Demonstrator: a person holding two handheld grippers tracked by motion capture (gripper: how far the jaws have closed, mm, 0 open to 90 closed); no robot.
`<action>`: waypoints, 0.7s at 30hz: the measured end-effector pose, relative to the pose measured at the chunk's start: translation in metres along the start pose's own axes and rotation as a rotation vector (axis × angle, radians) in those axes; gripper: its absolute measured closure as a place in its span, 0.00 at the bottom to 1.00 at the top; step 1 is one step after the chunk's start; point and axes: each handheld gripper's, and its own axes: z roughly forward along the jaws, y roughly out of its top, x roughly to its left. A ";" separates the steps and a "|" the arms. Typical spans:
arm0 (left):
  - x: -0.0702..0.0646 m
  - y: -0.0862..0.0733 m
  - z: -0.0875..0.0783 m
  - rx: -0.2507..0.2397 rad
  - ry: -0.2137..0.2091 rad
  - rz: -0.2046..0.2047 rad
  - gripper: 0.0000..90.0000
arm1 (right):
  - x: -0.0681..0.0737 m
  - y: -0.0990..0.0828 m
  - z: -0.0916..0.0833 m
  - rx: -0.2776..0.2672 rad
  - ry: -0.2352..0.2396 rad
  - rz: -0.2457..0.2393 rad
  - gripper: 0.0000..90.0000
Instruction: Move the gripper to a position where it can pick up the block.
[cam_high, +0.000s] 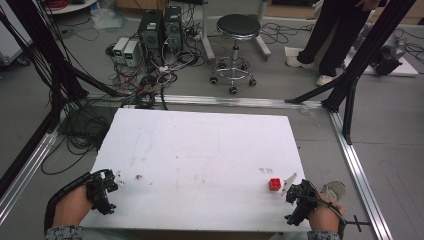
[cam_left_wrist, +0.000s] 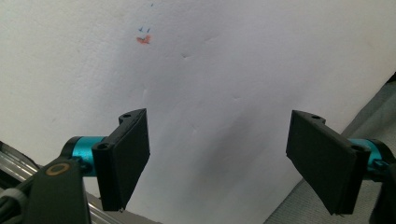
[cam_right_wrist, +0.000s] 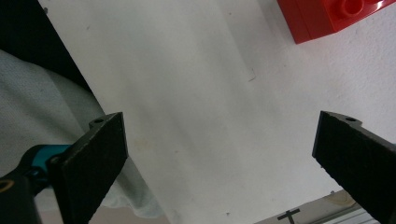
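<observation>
Left gripper (cam_high: 118, 178): near left corner of white worktop (cam_high: 200, 150), jaws spread wide, nothing between. Right gripper (cam_high: 289, 184): near right corner, jaws likewise wide apart, empty. Red brick (cam_high: 274, 184): on worktop just beside right gripper's tip, on its left, apart from the jaws. Beyond worktop: black stool (cam_high: 238, 30), cables, standing person's legs (cam_high: 330, 35).

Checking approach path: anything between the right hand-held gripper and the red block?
Nothing. In the high view, the right hand-held gripper sits just beside the red block; only bare white tabletop between.
</observation>
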 end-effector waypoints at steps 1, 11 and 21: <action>0.000 0.000 0.000 0.001 0.001 0.000 0.24 | 0.000 0.000 0.000 -0.001 0.002 0.000 0.03; 0.000 0.000 0.000 0.000 0.000 0.003 0.24 | 0.000 0.000 0.000 -0.001 0.004 -0.001 0.03; 0.001 -0.001 0.000 0.006 0.003 -0.004 0.24 | 0.001 0.000 0.000 -0.011 0.006 -0.002 0.03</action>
